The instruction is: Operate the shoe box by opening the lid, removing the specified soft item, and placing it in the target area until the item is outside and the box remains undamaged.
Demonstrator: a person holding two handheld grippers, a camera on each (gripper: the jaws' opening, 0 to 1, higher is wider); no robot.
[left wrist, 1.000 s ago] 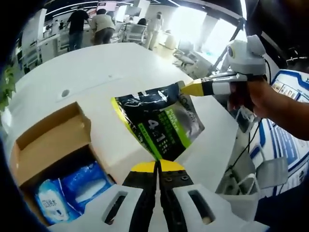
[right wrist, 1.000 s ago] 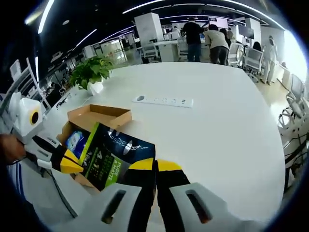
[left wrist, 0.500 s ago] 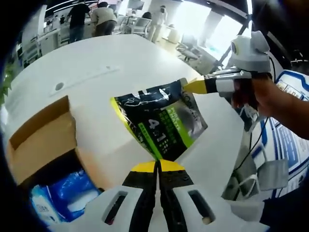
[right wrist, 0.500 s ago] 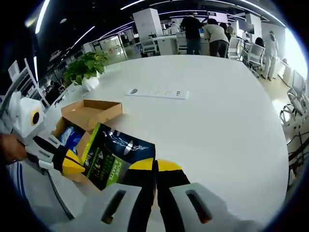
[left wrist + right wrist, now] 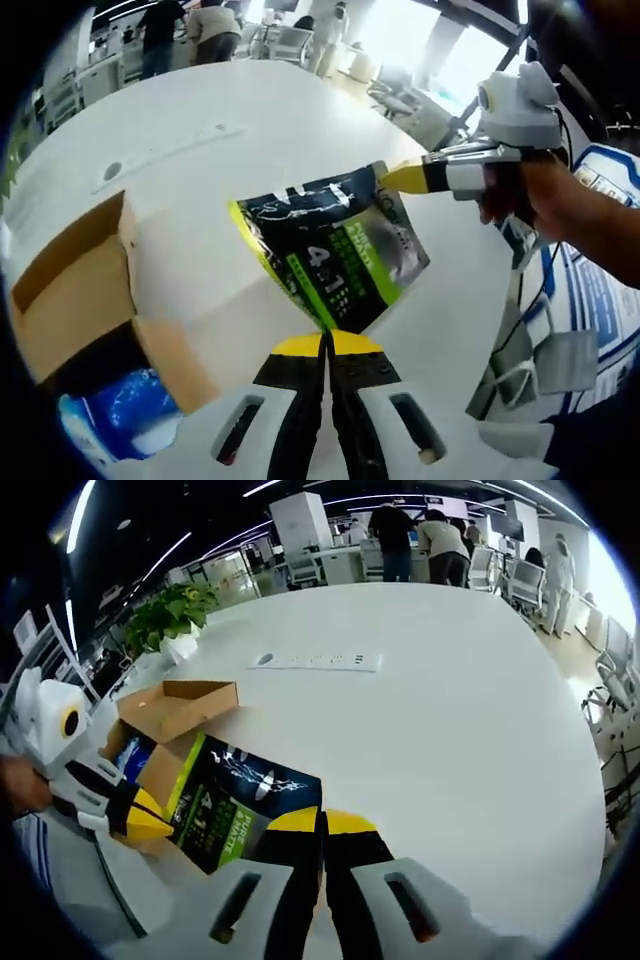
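A black and green soft pouch marked "4 in 1" hangs above the white table, held at two corners. My left gripper is shut on its lower corner; my right gripper comes in from the right, shut on its upper corner. In the right gripper view the same pouch stretches between my right gripper and my left gripper. The open cardboard shoe box lies at the lower left with blue packs inside; it also appears as the box behind the pouch.
A white power strip lies on the round white table. A potted plant stands at the table's far left edge. Several people stand at desks in the background. Office chairs stand beyond the table's edge.
Both grippers with the pouch have moved away from the box, which slides toward the lower left of the left gripper view. The grip on both corners is unchanged.
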